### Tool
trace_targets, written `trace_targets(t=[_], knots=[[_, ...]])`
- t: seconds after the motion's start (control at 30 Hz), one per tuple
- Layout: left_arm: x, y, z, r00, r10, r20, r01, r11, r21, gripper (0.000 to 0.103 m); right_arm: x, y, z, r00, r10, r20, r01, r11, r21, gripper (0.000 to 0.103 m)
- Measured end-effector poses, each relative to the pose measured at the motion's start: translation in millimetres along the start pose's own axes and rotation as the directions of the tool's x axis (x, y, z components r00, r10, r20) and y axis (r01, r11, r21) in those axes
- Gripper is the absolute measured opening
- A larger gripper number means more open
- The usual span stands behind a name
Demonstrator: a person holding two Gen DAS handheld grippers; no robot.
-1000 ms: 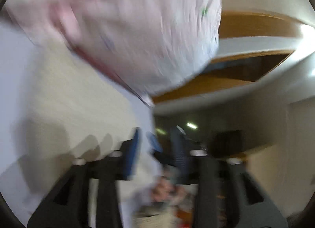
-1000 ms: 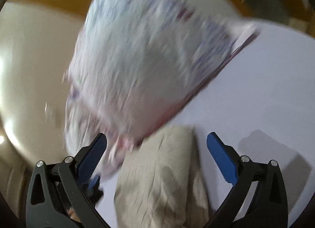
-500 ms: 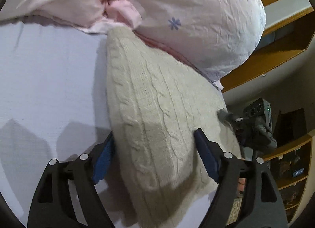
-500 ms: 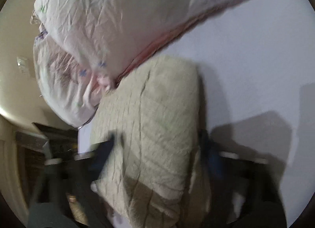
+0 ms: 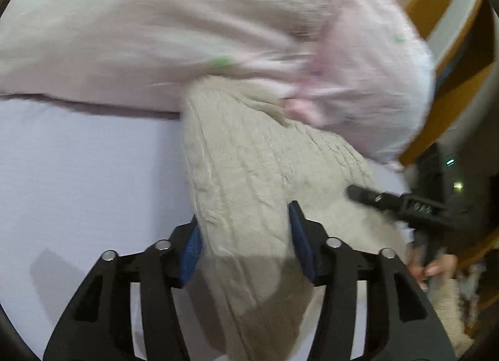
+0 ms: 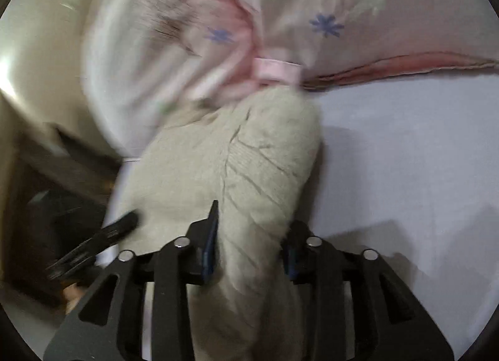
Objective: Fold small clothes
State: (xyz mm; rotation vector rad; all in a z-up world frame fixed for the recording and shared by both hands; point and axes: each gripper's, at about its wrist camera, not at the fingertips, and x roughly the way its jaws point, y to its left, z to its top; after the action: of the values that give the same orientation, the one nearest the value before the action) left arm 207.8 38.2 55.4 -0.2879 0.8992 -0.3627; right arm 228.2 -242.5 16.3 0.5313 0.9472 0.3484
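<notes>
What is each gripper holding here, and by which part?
Both grip the beige knit garment: the left gripper and the right gripper each pinch a bunched near edge. Which part of the garment cannot be told.

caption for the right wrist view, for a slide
Right gripper closing on a beige knit garment beside a pink floral garment.

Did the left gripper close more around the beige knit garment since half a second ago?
Yes. The left gripper has narrowed: its blue pads now press both sides of the beige knit garment, bunching it, where before they stood wide of it.
</notes>
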Motion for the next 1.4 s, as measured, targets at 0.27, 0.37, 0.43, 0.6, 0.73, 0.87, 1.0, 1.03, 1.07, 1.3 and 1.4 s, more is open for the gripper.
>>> trace_targets(t=[0.27,0.37,0.43,0.6,0.73,0.87,1.0,1.03,1.07,1.3,1.4], knots=[[-76.3,4.4,-51.4,0.964,0.234,0.129,-0.247,0.965,0.089,0.102,-108.2,53.1,-68.7,0.709,-0.54,0.454,0.612,0.79,-0.017,0.101],[-70.6,-14.1,-79.9,0.952,0.301,0.059,-0.307,0.942,0.137,0.102,-113.5,53.6,-102.9,0.791,-0.496,0.358,0.547,0.836,-0.051,0.101],[-60.5,-19.1,-87.8,0.954,0.3,0.018,-0.299,0.941,0.155,0.102,-98.6,60.0,-125.8,0.879,-0.384,0.282,0.428,0.896,-0.115,0.101],[-34.9,-24.8,-101.6,0.939,0.341,-0.042,-0.326,0.924,0.2,0.102,-40.6,91.6,-156.8,0.875,-0.441,0.199,0.477,0.856,-0.2,0.101],[-24.8,-24.0,-105.9,0.93,0.366,-0.039,-0.349,0.911,0.22,0.102,-16.7,101.4,-162.0,0.854,-0.484,0.189,0.517,0.825,-0.226,0.101],[-24.9,-24.7,-107.5,0.928,0.372,-0.019,-0.36,0.909,0.211,0.102,-9.8,95.3,-162.2,0.844,-0.517,0.146,0.537,0.817,-0.211,0.101],[-23.7,-25.4,-107.9,0.928,0.372,-0.015,-0.36,0.908,0.212,0.102,-8.6,91.4,-162.6,0.837,-0.527,0.147,0.546,0.815,-0.194,0.101],[-24.2,-25.8,-108.9,0.928,0.373,-0.015,-0.362,0.908,0.212,0.102,-7.5,91.6,-162.1,0.837,-0.526,0.147,0.546,0.815,-0.195,0.101],[-23.7,-25.9,-108.4,0.928,0.373,-0.014,-0.362,0.908,0.212,0.102,-7.2,91.7,-162.1,0.837,-0.527,0.147,0.547,0.815,-0.195,0.101],[-23.9,-25.6,-108.6,0.928,0.372,-0.013,-0.361,0.908,0.214,0.102,-7.3,91.7,-162.5,0.837,-0.527,0.147,0.547,0.815,-0.194,0.101],[-23.9,-25.5,-108.7,0.928,0.372,-0.013,-0.361,0.908,0.213,0.102,-7.2,91.8,-162.9,0.837,-0.527,0.147,0.547,0.815,-0.194,0.101]])
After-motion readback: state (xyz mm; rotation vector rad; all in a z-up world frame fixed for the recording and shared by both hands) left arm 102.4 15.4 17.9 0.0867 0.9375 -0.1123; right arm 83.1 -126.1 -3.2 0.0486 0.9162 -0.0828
